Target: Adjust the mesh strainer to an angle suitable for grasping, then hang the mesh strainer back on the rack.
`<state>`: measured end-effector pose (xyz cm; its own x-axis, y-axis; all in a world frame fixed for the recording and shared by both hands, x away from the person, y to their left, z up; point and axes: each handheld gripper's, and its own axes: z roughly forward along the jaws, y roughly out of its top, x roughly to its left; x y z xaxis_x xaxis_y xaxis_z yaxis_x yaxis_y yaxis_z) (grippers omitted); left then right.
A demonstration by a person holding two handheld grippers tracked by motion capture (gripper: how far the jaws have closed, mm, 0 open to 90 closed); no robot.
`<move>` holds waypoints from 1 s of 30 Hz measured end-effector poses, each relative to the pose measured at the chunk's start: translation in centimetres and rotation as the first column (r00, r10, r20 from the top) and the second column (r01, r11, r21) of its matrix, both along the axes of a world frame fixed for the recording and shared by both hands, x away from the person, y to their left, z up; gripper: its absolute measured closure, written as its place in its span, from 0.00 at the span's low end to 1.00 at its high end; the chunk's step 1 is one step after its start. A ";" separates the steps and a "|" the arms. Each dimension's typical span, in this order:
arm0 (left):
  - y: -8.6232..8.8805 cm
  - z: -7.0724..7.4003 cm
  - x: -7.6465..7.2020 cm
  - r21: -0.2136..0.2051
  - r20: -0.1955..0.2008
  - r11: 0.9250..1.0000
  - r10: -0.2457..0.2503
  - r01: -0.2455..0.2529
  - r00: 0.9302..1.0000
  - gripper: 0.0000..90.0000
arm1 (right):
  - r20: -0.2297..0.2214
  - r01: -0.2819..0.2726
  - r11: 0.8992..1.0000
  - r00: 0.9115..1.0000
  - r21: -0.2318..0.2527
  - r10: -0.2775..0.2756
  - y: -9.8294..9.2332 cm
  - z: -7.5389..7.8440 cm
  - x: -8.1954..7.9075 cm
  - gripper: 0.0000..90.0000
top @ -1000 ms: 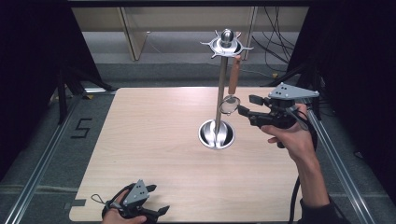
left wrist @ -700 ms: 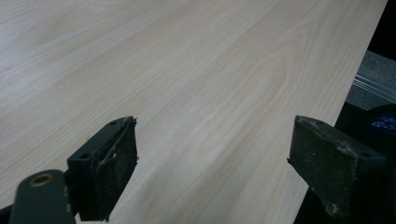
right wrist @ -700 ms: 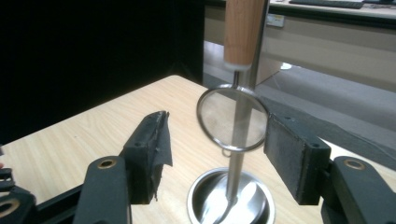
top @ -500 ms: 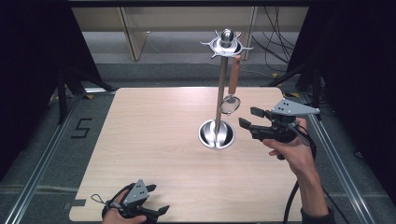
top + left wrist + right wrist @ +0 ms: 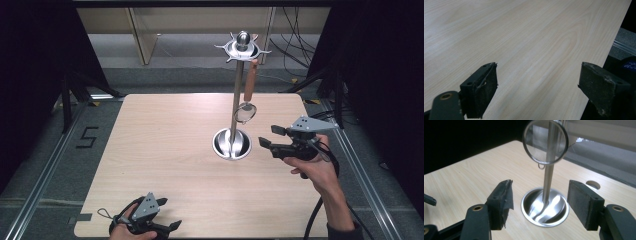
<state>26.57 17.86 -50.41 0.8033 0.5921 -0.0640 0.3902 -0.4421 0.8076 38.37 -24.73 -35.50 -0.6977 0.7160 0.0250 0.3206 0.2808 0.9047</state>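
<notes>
A steel stand with a round dished base (image 5: pixel 231 145) and a tall pole (image 5: pixel 237 97) rises from the wooden table (image 5: pixel 165 150). From its hooked crown (image 5: pixel 242 47) hangs a small mesh strainer (image 5: pixel 245 112) by a wooden handle (image 5: pixel 250 80). My right gripper (image 5: pixel 267 136) hovers just right of the base, pointing at the pole. Its jaws have just been opening and nothing is between them. In the right gripper view the right gripper (image 5: pixel 540 203) frames the base (image 5: pixel 545 206) with the strainer (image 5: pixel 545 141) above. My left gripper (image 5: pixel 167 230) rests open at the table's front edge, and in its own view the left gripper (image 5: pixel 539 87) spans bare wood.
The table's right edge (image 5: pixel 616 40) lies close to the left gripper's jaw. A round hole (image 5: pixel 592 185) in the tabletop sits beyond the base. Cables (image 5: pixel 295 45) trail behind the table, and black curtains flank both sides.
The right gripper has dropped from beside the strainer bowl to the level of the stand's base, drawing slightly toward the person, and its jaws have widened. The left gripper has stayed put.
</notes>
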 end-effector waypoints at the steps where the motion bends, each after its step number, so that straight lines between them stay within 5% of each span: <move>1: 0.0 0.0 0.0 0.000 0.001 1.000 0.000 0.000 1.000 0.16 | -0.025 0.012 1.000 1.000 0.007 -0.012 0.1 -0.2 -0.1 0.41; 6: 0.0 0.1 -0.2 0.006 -0.029 1.000 0.006 -0.006 1.000 0.16 | -0.060 -0.011 1.000 0.998 -0.019 0.009 0.6 -1.3 0.0 0.40; 8: -0.1 -0.1 -0.2 -0.025 -0.017 1.000 0.012 -0.013 1.000 0.16 | -0.056 -0.020 0.999 0.998 -0.032 0.018 0.8 -1.6 0.2 0.39; 15: 0.1 0.1 -0.2 0.016 -0.007 1.000 -0.005 0.005 1.000 0.16 | -0.074 -0.029 0.999 0.997 -0.029 0.027 1.0 -2.3 0.3 0.37; 19: -0.1 0.1 -0.4 -0.019 -0.006 1.000 0.004 -0.005 1.000 0.16 | -0.089 -0.014 1.000 0.996 -0.021 0.012 1.4 -3.0 0.4 0.37; 25: 0.2 0.2 -0.3 0.008 0.009 1.000 -0.010 0.010 1.000 0.16 | -0.116 -0.028 0.999 0.993 -0.038 0.024 1.3 -3.5 0.3 0.36; 29: 0.0 0.0 -0.3 -0.028 0.004 1.000 0.001 -0.001 1.000 0.16 | -0.134 -0.036 0.999 0.991 -0.036 0.031 1.3 -3.9 0.2 0.36; 30: 0.1 0.0 -0.2 -0.010 0.011 1.000 -0.010 0.010 1.000 0.16 | -0.135 -0.029 0.999 0.991 -0.034 0.024 1.4 -4.1 0.1 0.36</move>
